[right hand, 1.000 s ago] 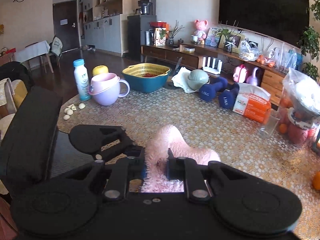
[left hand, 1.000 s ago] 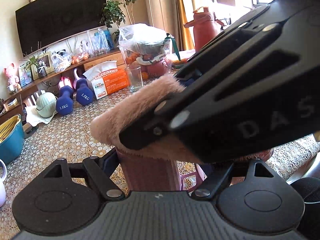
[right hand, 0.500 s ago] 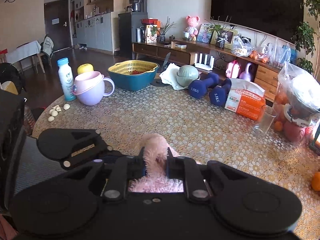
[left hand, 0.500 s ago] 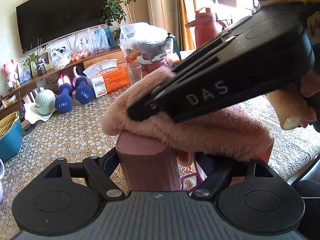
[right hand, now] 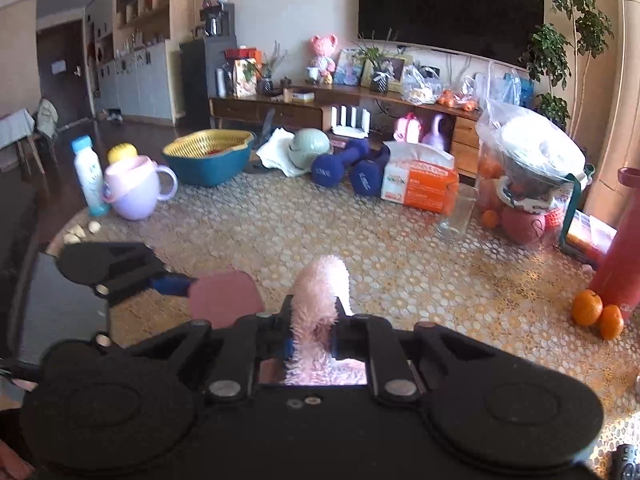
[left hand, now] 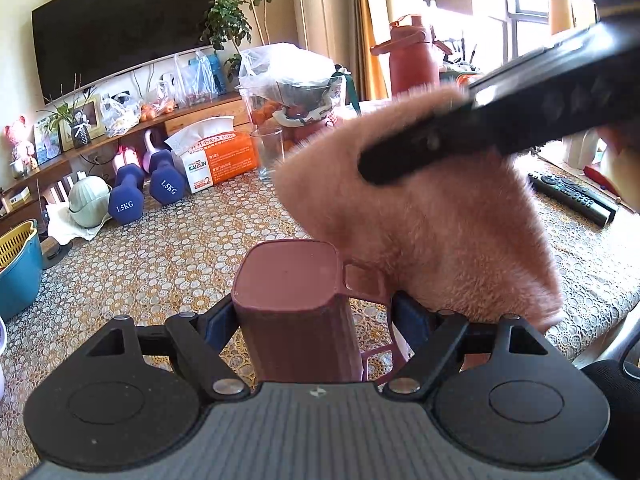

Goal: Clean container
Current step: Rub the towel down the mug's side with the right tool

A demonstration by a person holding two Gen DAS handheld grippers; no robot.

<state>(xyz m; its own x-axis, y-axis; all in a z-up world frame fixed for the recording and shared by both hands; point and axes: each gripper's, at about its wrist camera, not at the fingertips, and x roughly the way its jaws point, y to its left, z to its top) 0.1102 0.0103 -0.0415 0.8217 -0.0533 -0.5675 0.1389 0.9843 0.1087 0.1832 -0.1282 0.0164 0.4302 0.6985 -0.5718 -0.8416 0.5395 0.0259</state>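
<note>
A dark pink square cup with a side handle stands between the fingers of my left gripper, which is shut on it; its flat closed end faces the camera. A fluffy pink cloth hangs to the right of the cup, brushing its handle side. My right gripper is shut on that cloth. In the right wrist view the cup sits left of the cloth, with the left gripper beside it. In the left wrist view the right gripper's body crosses the upper right.
On the lace-covered table stand blue dumbbells, a tissue box, a glass, a bagged bowl stack, a red thermos and a remote. Oranges, a lilac mug and a blue basin show too.
The right gripper has carried the cloth up and to the right, off the end of the cup. The cup's flat end, covered before, now shows. The left gripper still holds the cup.
</note>
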